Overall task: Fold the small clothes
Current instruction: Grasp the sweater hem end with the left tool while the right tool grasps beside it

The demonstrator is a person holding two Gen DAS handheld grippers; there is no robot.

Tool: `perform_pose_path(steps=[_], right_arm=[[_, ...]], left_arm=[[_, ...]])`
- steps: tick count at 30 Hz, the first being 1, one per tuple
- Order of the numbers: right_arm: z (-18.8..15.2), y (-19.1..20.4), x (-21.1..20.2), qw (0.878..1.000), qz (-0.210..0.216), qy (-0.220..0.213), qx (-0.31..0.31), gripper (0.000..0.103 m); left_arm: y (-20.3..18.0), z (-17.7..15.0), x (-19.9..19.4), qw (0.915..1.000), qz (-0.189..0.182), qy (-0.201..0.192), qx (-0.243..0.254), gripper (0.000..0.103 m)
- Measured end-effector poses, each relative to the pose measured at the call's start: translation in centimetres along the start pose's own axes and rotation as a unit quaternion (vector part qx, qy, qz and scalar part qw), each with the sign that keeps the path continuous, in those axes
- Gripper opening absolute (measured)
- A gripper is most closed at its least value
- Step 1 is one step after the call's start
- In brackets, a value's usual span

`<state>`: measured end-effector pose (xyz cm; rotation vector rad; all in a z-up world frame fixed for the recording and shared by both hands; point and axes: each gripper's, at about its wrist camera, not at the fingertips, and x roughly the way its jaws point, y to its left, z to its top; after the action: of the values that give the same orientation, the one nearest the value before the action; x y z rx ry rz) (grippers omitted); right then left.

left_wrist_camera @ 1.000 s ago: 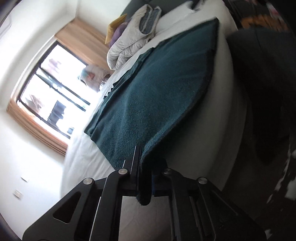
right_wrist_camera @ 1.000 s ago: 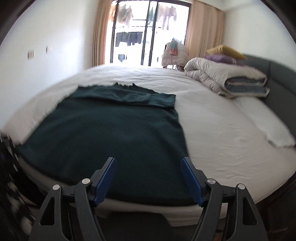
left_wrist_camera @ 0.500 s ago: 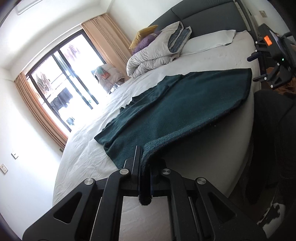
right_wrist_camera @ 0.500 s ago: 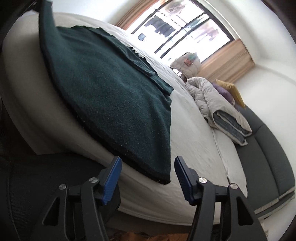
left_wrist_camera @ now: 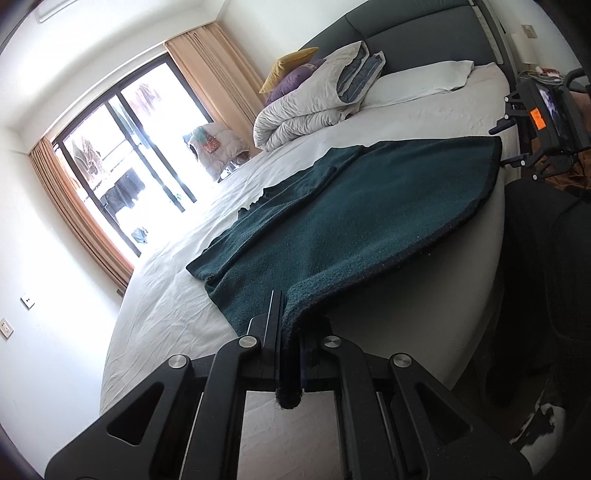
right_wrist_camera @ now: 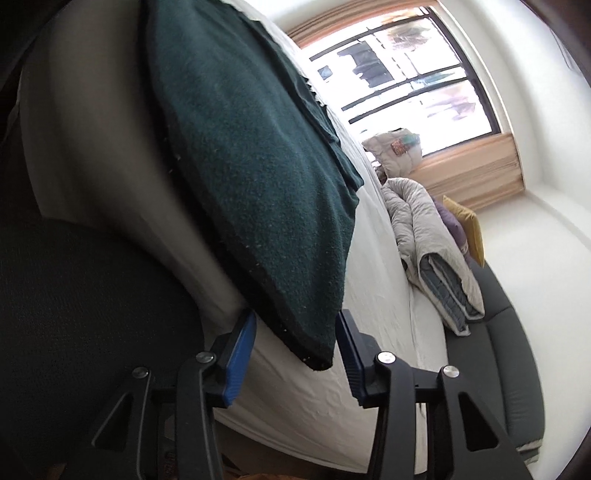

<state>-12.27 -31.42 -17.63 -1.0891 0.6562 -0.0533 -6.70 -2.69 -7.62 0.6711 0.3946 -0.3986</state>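
A dark green knitted garment (left_wrist_camera: 362,221) lies spread flat on the white bed (left_wrist_camera: 177,302), its near hem along the bed's edge. My left gripper (left_wrist_camera: 290,332) is shut on the garment's near corner, which hangs down between the jaws. In the right wrist view the same garment (right_wrist_camera: 251,155) fills the upper left. My right gripper (right_wrist_camera: 295,339) is open, its blue pads (right_wrist_camera: 240,354) on either side of the garment's other near corner, not pinching it.
A folded grey-white duvet (left_wrist_camera: 317,99) with yellow and purple cushions (left_wrist_camera: 291,70) sits at the head of the bed before a dark headboard (left_wrist_camera: 406,33). A white pillow (left_wrist_camera: 417,81) lies beside it. A dark chair (left_wrist_camera: 546,258) stands at the bed's edge.
My right gripper has tilted and moved to the garment's near right corner, which now sits between its open jaws. My left gripper has levelled while holding its corner.
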Motion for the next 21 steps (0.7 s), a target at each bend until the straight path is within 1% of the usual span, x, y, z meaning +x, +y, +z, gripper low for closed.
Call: perform_pose_path(steps=[7,10,12,15,17,18,21], right_arm=[[-1.0,0.8,0.9,0.998,-0.026,-0.004,-0.056,0.046],[-0.8,1.3,1.3,0.996,-0.032,-0.013,-0.079,0.041],[-0.7,1.6,1.6,0.994,-0.039,-0.018,-0.096,0.041],[-0.7,1.4,1.7,0.994,-0.04,-0.021,-0.103,0.041],[-0.7,1.4,1.3,0.993,-0.045,-0.023,-0.106,0.036],[-0.6,1.6,0.9,0.993,-0.046,-0.025,-0.106,0.032],[-0.6,1.9,0.6,0.992,-0.057,-0.033,-0.108,0.031]], left_arm=[[-0.3,-0.5,0.1,1.0,-0.007,0.006,0.001,0.005],[-0.6,-0.7,0.1,0.9999,-0.009,0.01,0.005,0.005],[-0.7,-0.9,0.1,0.9999,-0.009,0.013,0.006,0.005],[-0.7,-1.2,0.1,0.9998,-0.008,0.016,0.006,0.005],[-0.6,-1.3,0.0,0.9998,-0.009,0.016,0.005,0.005],[-0.6,-1.4,0.0,0.9998,-0.01,0.016,0.005,0.005],[-0.8,-1.4,-0.2,0.9998,-0.012,0.013,0.006,0.005]])
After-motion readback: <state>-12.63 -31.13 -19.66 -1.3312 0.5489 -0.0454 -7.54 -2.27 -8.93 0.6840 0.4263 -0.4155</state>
